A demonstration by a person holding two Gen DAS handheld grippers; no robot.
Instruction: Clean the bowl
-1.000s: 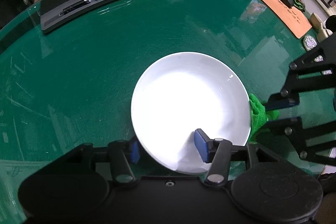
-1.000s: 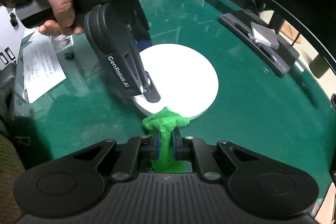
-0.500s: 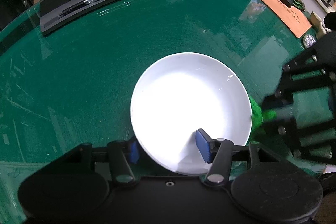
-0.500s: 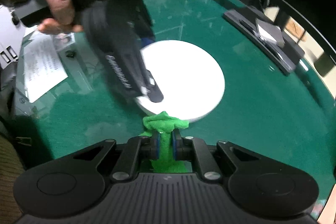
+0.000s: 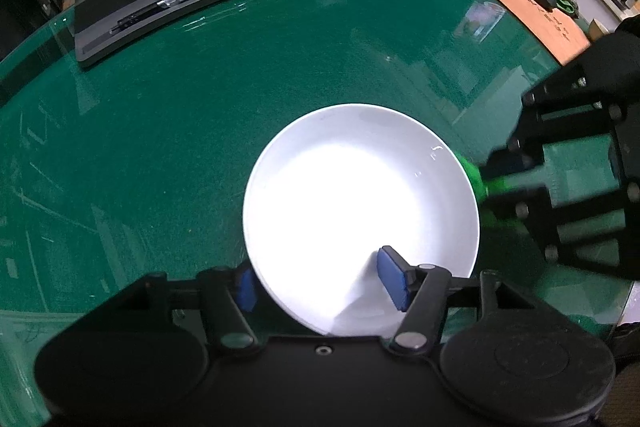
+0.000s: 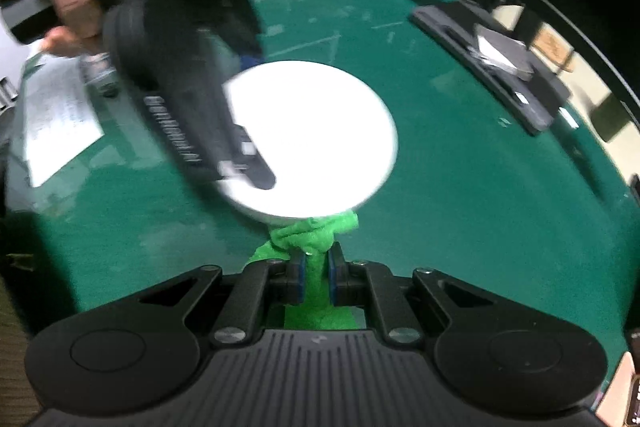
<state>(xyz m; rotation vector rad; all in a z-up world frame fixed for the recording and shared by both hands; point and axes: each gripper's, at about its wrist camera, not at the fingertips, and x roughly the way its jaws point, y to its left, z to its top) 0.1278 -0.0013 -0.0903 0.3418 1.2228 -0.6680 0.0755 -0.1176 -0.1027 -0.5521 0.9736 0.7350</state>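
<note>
The right gripper (image 6: 316, 277) pinches the green cloth (image 6: 314, 233) at the white bowl (image 5: 360, 211)'s rim on the green table (image 5: 160, 147); sweep it inward with light pressure. The left gripper (image 5: 320, 281), jaws just widened, straddles the near rim without pressing; it should re-clamp to steady the bowl.

We see the bowl (image 5: 360, 203) glow too bright inside, the right picture is blurry, and edges bend dark.

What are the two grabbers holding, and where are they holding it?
The right gripper pinches the green cloth at its bunched middle. The left gripper, just opening, straddles the bowl's near rim without gripping.
</note>
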